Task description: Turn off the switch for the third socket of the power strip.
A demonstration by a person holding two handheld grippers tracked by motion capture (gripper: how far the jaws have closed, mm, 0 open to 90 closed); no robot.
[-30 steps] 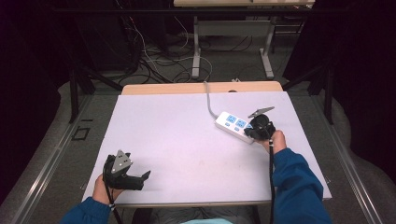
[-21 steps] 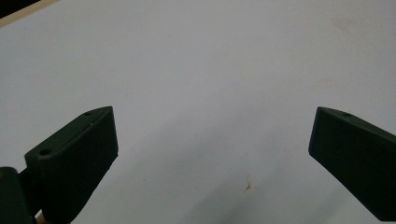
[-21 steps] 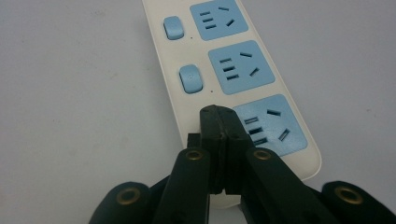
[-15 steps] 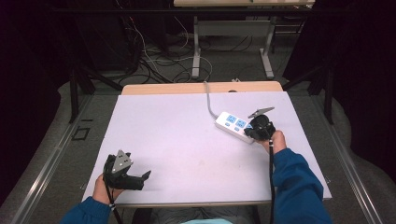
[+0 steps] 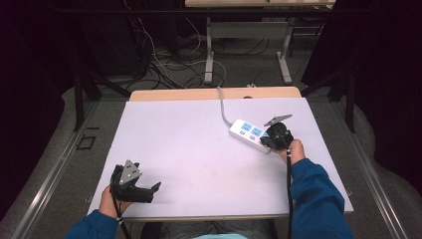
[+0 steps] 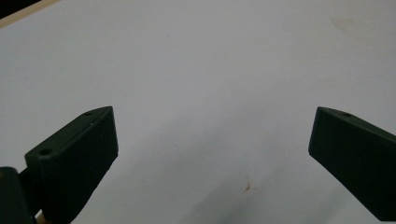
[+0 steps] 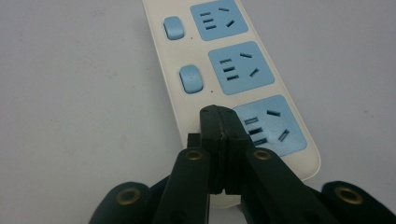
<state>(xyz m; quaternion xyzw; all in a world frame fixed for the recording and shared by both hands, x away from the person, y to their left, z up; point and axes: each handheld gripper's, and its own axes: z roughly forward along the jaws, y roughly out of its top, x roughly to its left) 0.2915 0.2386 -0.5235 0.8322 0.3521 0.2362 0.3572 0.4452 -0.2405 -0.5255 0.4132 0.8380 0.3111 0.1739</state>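
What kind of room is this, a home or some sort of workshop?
Probably a lab or recording studio, not a home: dark curtains ring a bare white table, loose cables run across the floor, and a power strip lies on the table.

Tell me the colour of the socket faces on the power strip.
Light blue, on the white power strip; clearest in the right gripper view.

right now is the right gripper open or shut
Shut: the right gripper has its black jaws pressed flat together, empty, their tips over the white power strip with blue sockets, beside its nearest socket.
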